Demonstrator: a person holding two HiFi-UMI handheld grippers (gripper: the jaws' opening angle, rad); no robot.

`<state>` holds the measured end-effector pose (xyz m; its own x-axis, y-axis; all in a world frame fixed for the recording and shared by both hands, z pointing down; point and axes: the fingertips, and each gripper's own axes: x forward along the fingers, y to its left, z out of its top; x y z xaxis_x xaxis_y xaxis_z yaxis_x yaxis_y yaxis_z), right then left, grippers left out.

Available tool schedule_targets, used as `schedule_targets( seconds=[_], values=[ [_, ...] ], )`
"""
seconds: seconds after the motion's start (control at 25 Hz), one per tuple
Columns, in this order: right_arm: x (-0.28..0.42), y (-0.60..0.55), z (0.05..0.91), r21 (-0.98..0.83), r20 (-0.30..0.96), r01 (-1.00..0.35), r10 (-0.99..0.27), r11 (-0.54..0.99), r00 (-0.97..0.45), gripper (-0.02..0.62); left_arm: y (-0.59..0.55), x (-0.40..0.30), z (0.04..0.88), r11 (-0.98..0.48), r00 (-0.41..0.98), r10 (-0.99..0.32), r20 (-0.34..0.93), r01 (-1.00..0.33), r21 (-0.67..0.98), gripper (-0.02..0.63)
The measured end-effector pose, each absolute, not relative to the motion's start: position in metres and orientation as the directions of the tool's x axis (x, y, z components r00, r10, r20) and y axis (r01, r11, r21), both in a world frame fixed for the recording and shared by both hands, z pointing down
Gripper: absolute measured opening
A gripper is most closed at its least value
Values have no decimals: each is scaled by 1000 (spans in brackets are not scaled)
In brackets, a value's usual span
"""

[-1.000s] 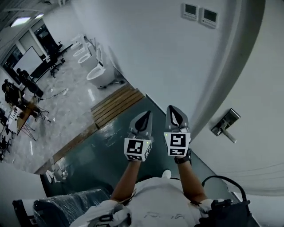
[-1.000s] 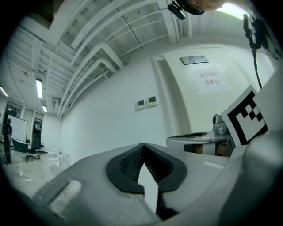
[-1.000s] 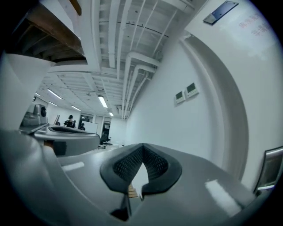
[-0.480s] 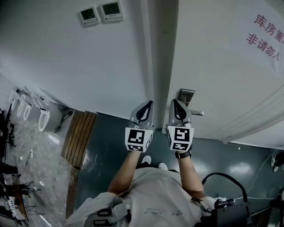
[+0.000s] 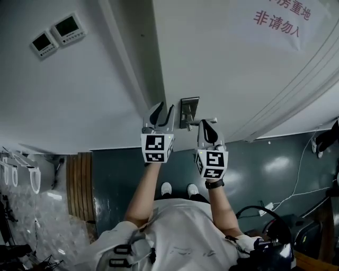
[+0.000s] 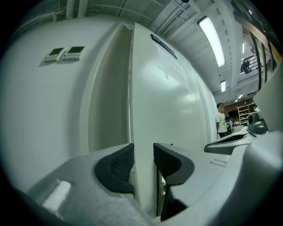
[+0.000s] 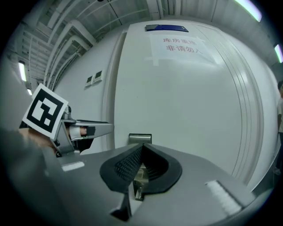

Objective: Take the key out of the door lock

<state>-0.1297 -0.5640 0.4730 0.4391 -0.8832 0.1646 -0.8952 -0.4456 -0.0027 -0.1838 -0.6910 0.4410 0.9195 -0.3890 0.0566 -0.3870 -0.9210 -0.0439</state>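
Note:
The white door [image 5: 228,69] carries a metal lock plate [image 5: 189,112] with a lever handle [image 5: 203,122]. I cannot make out the key in any view. My left gripper [image 5: 164,109] is raised just left of the plate, near the door's edge. Its jaws are opening with nothing between them; in the left gripper view only the door's edge [image 6: 142,132] shows through the gap of the left gripper [image 6: 143,155]. My right gripper [image 5: 207,125] is shut and empty just below the handle. In the right gripper view the right gripper [image 7: 142,149] points at the lock plate [image 7: 139,138], partly hiding it.
Two wall control panels [image 5: 57,34] hang left of the door frame. A paper sign with red characters [image 5: 278,16] is on the door. Cables [image 5: 296,190] lie on the dark floor at the right, wooden boards [image 5: 79,185] at the left. A person [image 6: 221,123] stands far off.
The head view has swung onto the door. My left gripper has risen beside the lock plate and its jaws have parted. The right gripper stays shut under the handle.

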Motion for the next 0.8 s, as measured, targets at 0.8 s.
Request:
schedule_targets(
  seconds=[0.8],
  values=[
    [-131, -560, 597, -372, 335, -832, -896, -411, 292, 186, -714, -169, 450, -920, 919, -390, 50, -392, 18, 66]
  ],
)
